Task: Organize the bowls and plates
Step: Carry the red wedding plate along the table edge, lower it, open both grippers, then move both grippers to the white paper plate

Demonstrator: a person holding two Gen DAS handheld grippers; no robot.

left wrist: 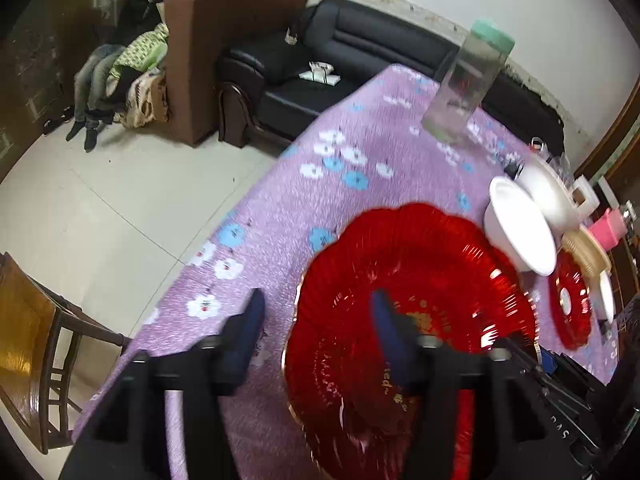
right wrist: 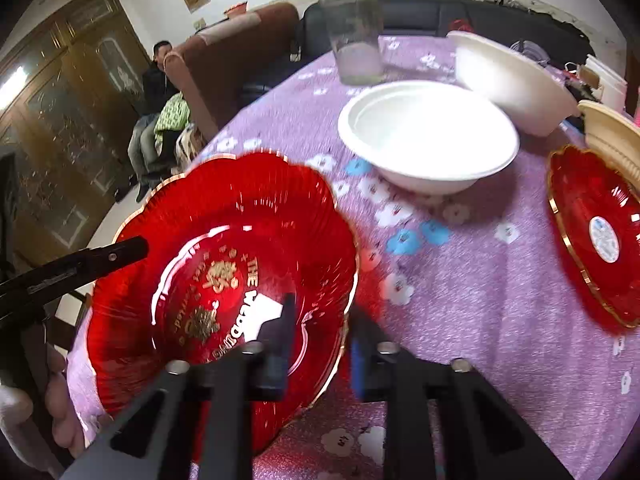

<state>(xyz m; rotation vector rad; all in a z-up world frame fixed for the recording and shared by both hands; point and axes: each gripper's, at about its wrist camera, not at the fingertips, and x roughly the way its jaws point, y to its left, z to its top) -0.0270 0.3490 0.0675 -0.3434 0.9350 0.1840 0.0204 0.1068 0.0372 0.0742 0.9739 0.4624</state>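
A large red scalloped plate (left wrist: 416, 280) with gold lettering lies on the purple flowered tablecloth (left wrist: 320, 184); it also shows in the right wrist view (right wrist: 224, 240). My left gripper (left wrist: 316, 320) is open, its right finger over the plate and its left finger outside the rim. My right gripper (right wrist: 320, 332) straddles the plate's right rim, jaws narrowly apart. A white bowl (right wrist: 428, 136) sits behind it, a second white bowl (right wrist: 508, 76) farther back. A second red plate (right wrist: 600, 240) lies at the right with a cream bowl (right wrist: 616, 136) on its far edge.
A tall clear jar with a green lid (left wrist: 464, 80) stands at the table's far side. A wooden chair (left wrist: 36, 344) stands at the table's left edge. Sofas (left wrist: 304, 68) and a seated person (left wrist: 132, 40) are beyond. Small clutter sits at the far right corner (left wrist: 592, 208).
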